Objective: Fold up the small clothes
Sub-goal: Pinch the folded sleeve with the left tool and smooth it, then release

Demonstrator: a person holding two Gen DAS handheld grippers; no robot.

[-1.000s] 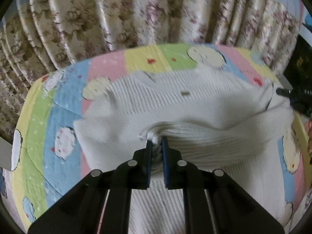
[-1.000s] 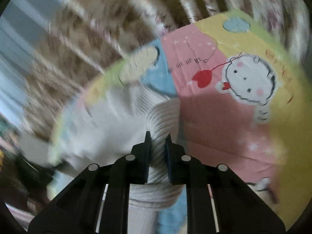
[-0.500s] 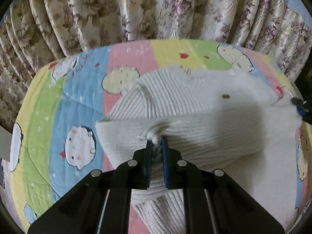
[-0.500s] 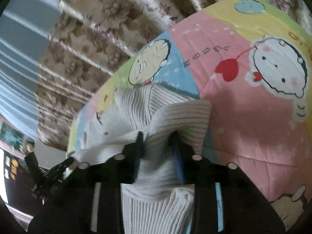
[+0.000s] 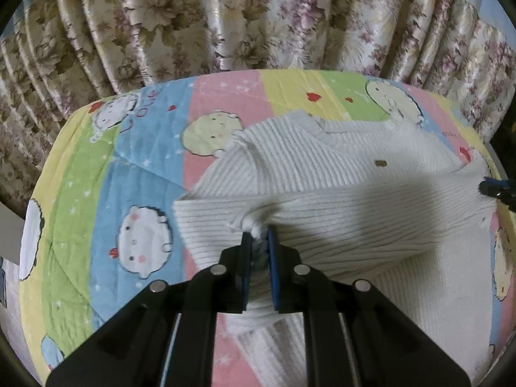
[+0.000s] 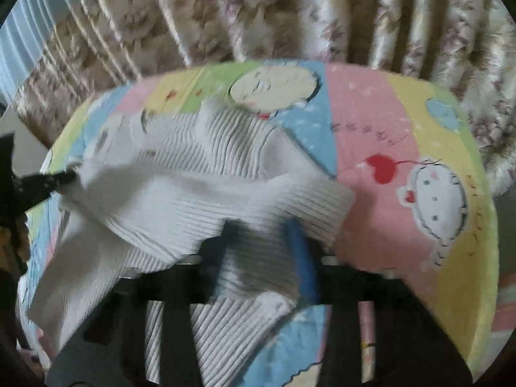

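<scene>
Fingers (image 5: pixel 272 258) of the left gripper (image 5: pixel 258 242) are pinched nearly closed on a bunched fold of the white ribbed sweater (image 5: pixel 338 174). Right gripper (image 6: pixel 261 235) jaws are closing, set apart with sweater fabric between them; its blue pad (image 6: pixel 301 258) is seen beside the knit, pad contact cannot be told through the blur. Sweater is spread on the cartoon-print quilt (image 5: pixel 138 167), lower part lifted and folded toward the collar end, a small brown tag (image 5: pixel 380 163) exposed. Quilt is backed by a floral curtain (image 5: pixel 258 19).
</scene>
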